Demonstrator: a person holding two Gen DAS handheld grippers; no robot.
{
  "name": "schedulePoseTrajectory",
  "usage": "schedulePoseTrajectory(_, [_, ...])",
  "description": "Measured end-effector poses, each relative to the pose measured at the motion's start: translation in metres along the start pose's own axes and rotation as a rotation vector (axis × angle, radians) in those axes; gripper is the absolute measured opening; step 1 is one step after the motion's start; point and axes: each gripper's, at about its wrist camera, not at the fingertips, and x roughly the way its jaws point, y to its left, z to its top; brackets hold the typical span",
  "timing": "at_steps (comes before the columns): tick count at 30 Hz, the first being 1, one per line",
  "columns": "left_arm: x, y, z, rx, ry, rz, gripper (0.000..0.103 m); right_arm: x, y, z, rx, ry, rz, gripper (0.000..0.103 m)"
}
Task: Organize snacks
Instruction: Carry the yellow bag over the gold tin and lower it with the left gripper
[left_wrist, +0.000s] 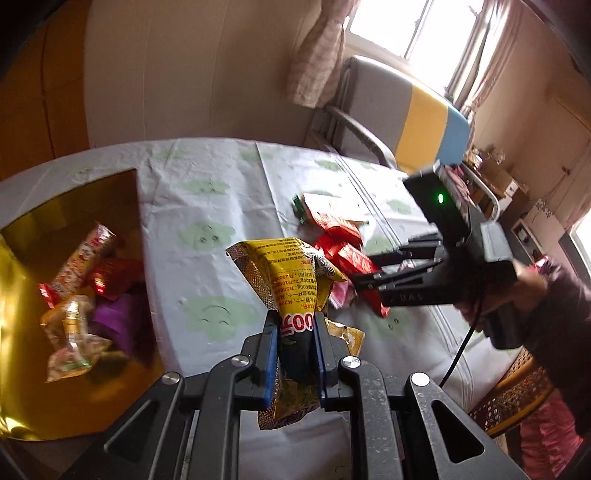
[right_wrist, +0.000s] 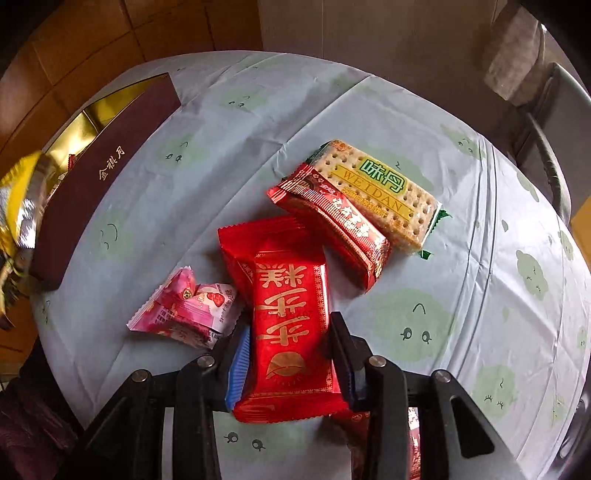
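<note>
My left gripper (left_wrist: 295, 332) is shut on a crumpled yellow and black snack packet (left_wrist: 284, 273), held above the table just right of the gold-lined box (left_wrist: 74, 413). Several wrapped snacks lie in that box. My right gripper (right_wrist: 288, 332) points down at the pile, and its pads press both long edges of a red packet with gold characters (right_wrist: 288, 314). Around that packet lie a pink packet (right_wrist: 184, 310), a dark red bar (right_wrist: 332, 221) and a cracker pack (right_wrist: 388, 195). In the left wrist view the right gripper (left_wrist: 360, 280) hangs over the red packets (left_wrist: 343, 251).
A pale cloth with green faces (right_wrist: 424, 325) covers the round table. The box's maroon side (right_wrist: 103, 184) stands at the left of the pile. A grey, yellow and blue chair (left_wrist: 417, 118) is behind the table, a wicker seat (left_wrist: 517, 391) at the right edge.
</note>
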Motion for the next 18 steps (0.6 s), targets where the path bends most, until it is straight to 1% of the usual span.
schedulePoseTrajectory(4, [-0.035, 0.021, 0.005, -0.035, -0.077, 0.067, 0.016, 0.0, 0.013, -0.006, -0.006, -0.013, -0.039, 0.04])
schedulePoseTrajectory(6, [-0.049, 0.036, 0.007, -0.062, -0.109, 0.121, 0.016, 0.002, 0.016, -0.007, -0.004, -0.02, -0.051, 0.04])
schedulePoseTrajectory(9, [-0.07, 0.073, 0.008, -0.139, -0.142, 0.211, 0.016, 0.003, 0.015, -0.006, 0.0, -0.03, -0.054, 0.04])
schedulePoseTrajectory(12, [-0.083, 0.119, 0.003, -0.23, -0.139, 0.284, 0.016, 0.002, 0.016, -0.008, 0.005, -0.037, -0.053, 0.04])
schedulePoseTrajectory(15, [-0.087, 0.161, -0.003, -0.312, -0.117, 0.321, 0.016, -0.002, 0.017, -0.011, 0.007, -0.039, -0.056, 0.04])
schedulePoseTrajectory(18, [-0.079, 0.193, -0.002, -0.339, -0.085, 0.377, 0.016, -0.004, 0.017, -0.014, 0.013, -0.042, -0.058, 0.04])
